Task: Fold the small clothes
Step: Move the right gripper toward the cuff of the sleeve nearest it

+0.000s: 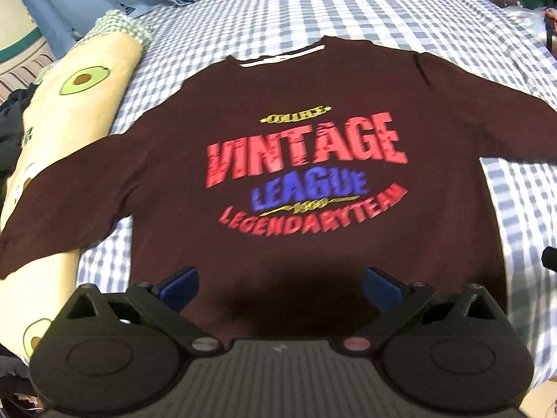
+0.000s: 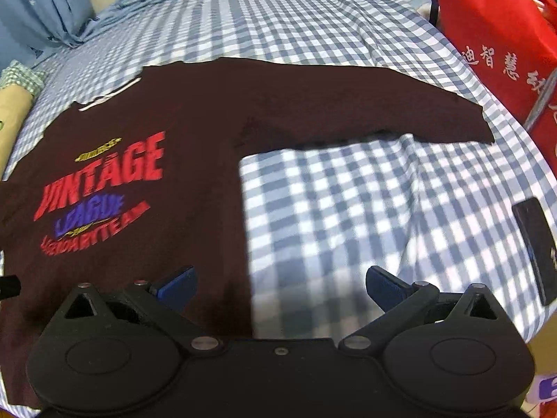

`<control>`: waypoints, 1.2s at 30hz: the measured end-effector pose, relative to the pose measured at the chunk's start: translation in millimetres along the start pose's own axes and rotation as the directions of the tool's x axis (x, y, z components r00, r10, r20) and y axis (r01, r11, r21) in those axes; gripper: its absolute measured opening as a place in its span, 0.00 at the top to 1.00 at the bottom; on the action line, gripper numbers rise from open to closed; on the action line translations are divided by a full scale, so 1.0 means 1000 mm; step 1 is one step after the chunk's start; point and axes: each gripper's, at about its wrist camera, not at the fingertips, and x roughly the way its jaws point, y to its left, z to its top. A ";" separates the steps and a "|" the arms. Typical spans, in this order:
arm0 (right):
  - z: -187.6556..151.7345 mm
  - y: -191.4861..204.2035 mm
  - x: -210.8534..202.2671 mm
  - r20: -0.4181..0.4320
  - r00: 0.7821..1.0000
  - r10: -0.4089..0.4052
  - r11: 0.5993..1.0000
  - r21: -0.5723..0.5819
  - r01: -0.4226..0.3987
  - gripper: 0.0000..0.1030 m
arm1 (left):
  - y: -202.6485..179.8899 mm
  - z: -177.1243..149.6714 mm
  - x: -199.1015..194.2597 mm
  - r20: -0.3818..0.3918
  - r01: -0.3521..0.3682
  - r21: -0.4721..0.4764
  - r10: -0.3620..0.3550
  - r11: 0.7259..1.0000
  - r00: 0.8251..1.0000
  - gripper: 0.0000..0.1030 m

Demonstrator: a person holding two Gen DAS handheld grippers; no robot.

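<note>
Maroon shirt [image 1: 296, 111] lay flat, print up, on checked bedsheet [image 2: 348, 209]; both sleeves spread out to sides, left sleeve [image 1: 66, 202] draped over avocado-print pillow [image 1: 87, 83]. No fold visible; judged task at start, all folds outstanding. Left gripper [image 1: 280, 287] spread wide, empty, above hem. Right gripper [image 2: 280, 287] spread wide, empty, straddling shirt's side edge; contact with cloth indeterminable

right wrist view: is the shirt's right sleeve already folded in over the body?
No, the sleeve of the maroon shirt lies stretched straight out across the checked sheet.
</note>
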 end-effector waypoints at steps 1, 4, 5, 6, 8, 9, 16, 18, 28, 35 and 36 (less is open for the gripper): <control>0.007 -0.005 0.006 -0.011 1.000 -0.006 1.000 -0.013 0.006 0.00 | -0.008 0.006 0.003 -0.007 -0.001 0.000 0.001 1.000 1.000 0.01; 0.024 -0.019 0.021 -0.034 0.999 -0.023 0.999 -0.043 0.021 0.00 | -0.031 0.023 0.011 -0.032 -0.004 0.002 0.004 1.000 0.999 0.01; 0.029 -0.024 0.024 -0.036 0.999 -0.022 0.999 -0.043 0.020 0.00 | -0.038 0.028 0.013 -0.038 -0.003 0.003 0.003 1.000 0.999 0.01; 0.034 -0.031 0.029 -0.036 0.999 -0.018 0.999 -0.036 0.017 0.00 | -0.045 0.032 0.015 -0.044 -0.003 0.005 0.003 1.000 0.999 0.01; 0.043 -0.046 0.037 -0.025 1.000 -0.009 1.000 -0.014 0.009 0.00 | -0.058 0.041 0.018 -0.055 -0.006 0.006 0.006 1.000 0.998 0.01; 0.047 -0.054 0.041 -0.016 1.000 -0.008 1.000 -0.002 0.008 0.00 | -0.063 0.045 0.019 -0.059 -0.008 0.004 0.008 1.000 0.998 0.01; 0.084 -0.109 0.066 0.083 0.996 -0.030 0.998 0.054 0.026 0.00 | -0.092 0.069 0.031 -0.098 -0.020 -0.008 0.019 1.000 0.995 0.01; 0.094 -0.124 0.076 0.089 0.994 -0.059 0.996 0.069 0.053 0.00 | -0.099 0.075 0.037 -0.113 -0.023 -0.009 0.022 1.000 0.993 0.01; 0.129 -0.197 0.125 -0.034 0.986 -0.161 0.956 0.241 0.165 0.00 | -0.133 0.088 0.057 -0.176 -0.028 0.013 0.030 1.000 0.984 0.01; 0.139 -0.239 0.149 -0.079 0.973 -0.216 0.912 0.339 0.230 0.00 | -0.154 0.086 0.064 -0.211 -0.028 0.073 0.043 0.997 0.977 0.01; 0.140 -0.245 0.151 -0.081 0.972 -0.222 0.905 0.353 0.236 0.00 | -0.157 0.086 0.065 -0.214 -0.027 0.076 0.042 0.997 0.976 0.01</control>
